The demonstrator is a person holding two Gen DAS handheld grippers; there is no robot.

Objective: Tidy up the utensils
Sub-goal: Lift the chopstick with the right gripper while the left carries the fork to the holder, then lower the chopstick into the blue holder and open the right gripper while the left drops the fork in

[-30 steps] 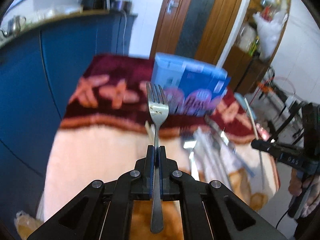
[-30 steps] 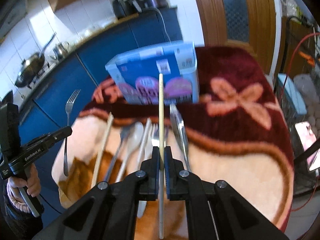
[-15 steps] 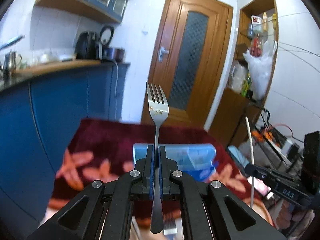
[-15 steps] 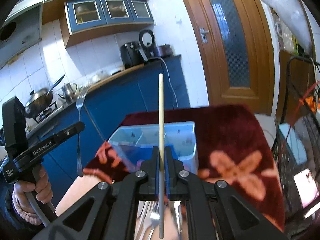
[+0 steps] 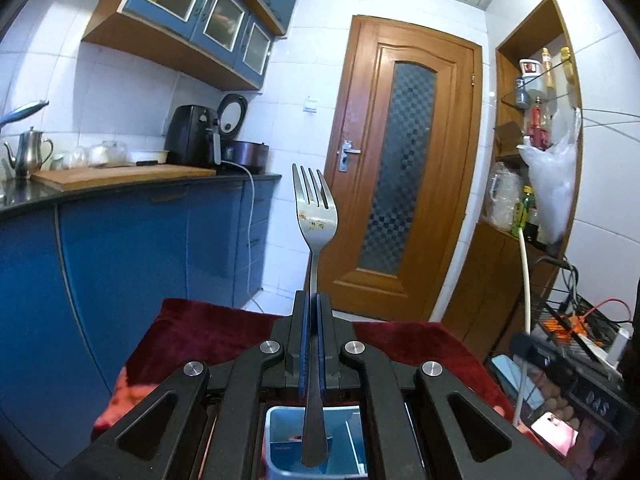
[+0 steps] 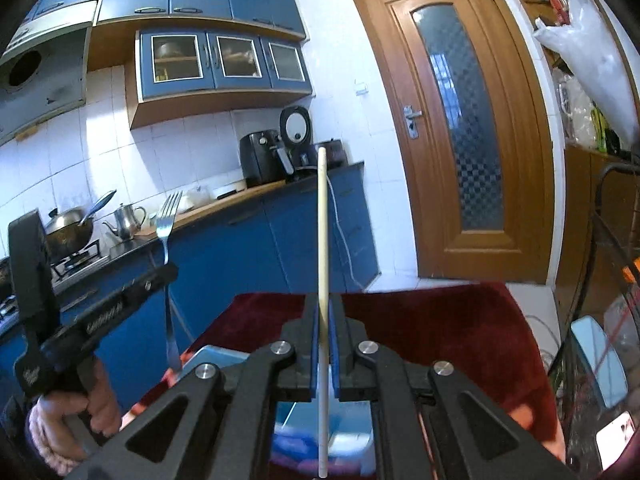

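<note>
The left claw is clamped on an upright fork; the right claw is clamped on an upright chopstick. Both are held above the blue box on the near worktop.

1. The left gripper is matte black, with angular linkage arms and triangular cut-outs.
2. Round silver screws sit on its linkage joints.
3. Blue pads line the inner faces of its fingers.
4. The right gripper has the same black frame, silver screws and blue pads.
5. Seen from the right wrist camera, the left gripper's side carries white lettering, blurred.
6. A knitted pink cuff shows at the person's left hand.
</note>
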